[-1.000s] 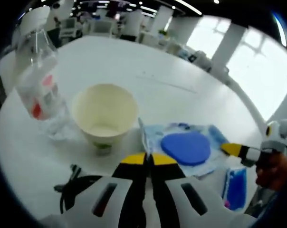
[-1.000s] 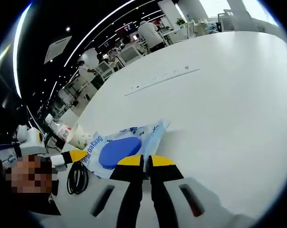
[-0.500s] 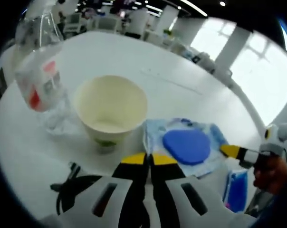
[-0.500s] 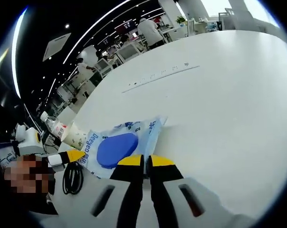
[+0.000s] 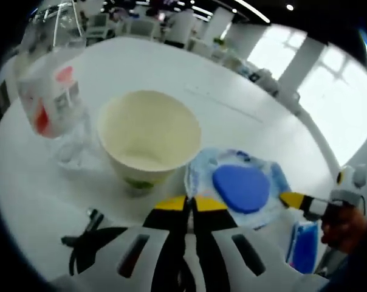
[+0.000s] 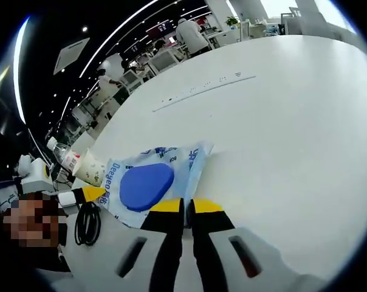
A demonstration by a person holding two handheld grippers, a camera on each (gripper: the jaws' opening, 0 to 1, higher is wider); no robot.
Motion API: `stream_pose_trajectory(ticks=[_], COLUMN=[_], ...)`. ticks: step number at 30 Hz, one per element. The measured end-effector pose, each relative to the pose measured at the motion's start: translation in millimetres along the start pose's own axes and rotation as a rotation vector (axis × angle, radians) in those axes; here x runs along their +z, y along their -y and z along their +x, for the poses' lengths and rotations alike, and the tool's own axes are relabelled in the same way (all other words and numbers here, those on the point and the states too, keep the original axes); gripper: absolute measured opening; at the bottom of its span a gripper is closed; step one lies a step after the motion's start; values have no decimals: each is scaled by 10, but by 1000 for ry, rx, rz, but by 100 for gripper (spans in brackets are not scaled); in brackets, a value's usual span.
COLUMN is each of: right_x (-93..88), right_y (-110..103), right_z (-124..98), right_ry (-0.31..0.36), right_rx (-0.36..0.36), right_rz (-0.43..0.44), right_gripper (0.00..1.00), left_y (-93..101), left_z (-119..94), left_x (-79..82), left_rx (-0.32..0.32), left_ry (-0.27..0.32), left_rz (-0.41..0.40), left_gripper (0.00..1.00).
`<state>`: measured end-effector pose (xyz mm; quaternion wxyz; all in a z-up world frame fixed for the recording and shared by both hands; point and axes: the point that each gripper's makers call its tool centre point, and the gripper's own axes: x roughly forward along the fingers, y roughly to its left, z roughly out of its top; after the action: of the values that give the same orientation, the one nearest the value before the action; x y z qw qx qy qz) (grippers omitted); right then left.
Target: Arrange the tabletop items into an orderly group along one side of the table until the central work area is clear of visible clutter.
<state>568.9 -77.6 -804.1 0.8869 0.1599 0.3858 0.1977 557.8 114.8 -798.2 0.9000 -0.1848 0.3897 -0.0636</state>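
A wipes pack (image 6: 148,182) with a round blue lid (image 5: 241,187) lies flat on the white table (image 6: 281,140). My right gripper (image 6: 183,205) is shut, and the pack's near edge runs in between its yellow tips. That gripper's yellow tip (image 5: 294,199) meets the pack's far side in the left gripper view. My left gripper (image 5: 188,204) is shut, its tips just short of the pack's corner and the foot of a cream paper cup (image 5: 148,137). The cup stands upright beside a clear plastic bottle (image 5: 50,91).
A coiled black cable (image 5: 86,249) lies left of my left gripper, also seen as the cable (image 6: 86,222). A small blue packet (image 5: 302,243) sits near the table edge. A person's hand (image 5: 344,225) holds the right gripper. Chairs and desks stand beyond the table.
The left gripper view has closed in on the cup, which now looks larger. The right gripper view has barely shifted, and the wipes pack keeps its place at the right jaws.
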Motion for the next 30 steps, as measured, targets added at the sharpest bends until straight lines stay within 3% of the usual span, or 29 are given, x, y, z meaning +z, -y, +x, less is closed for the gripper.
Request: stream_pose_trajectory(ticks=[20, 27, 30], right_x=[-19, -41, -35], right_y=[50, 45, 24], right_z=[42, -2, -35], right_ry=[-15, -9, 5], right_rx=[-2, -1, -2], right_rz=[-10, 44, 20], right_gripper=[5, 11, 15], left_y=[-28, -63, -67], left_z=[33, -9, -45], left_x=[-22, 21, -1], left_rx=[-8, 2, 2], left_ry=[2, 24, 20], left_rz=[-22, -21, -28], left_gripper=[2, 13, 17])
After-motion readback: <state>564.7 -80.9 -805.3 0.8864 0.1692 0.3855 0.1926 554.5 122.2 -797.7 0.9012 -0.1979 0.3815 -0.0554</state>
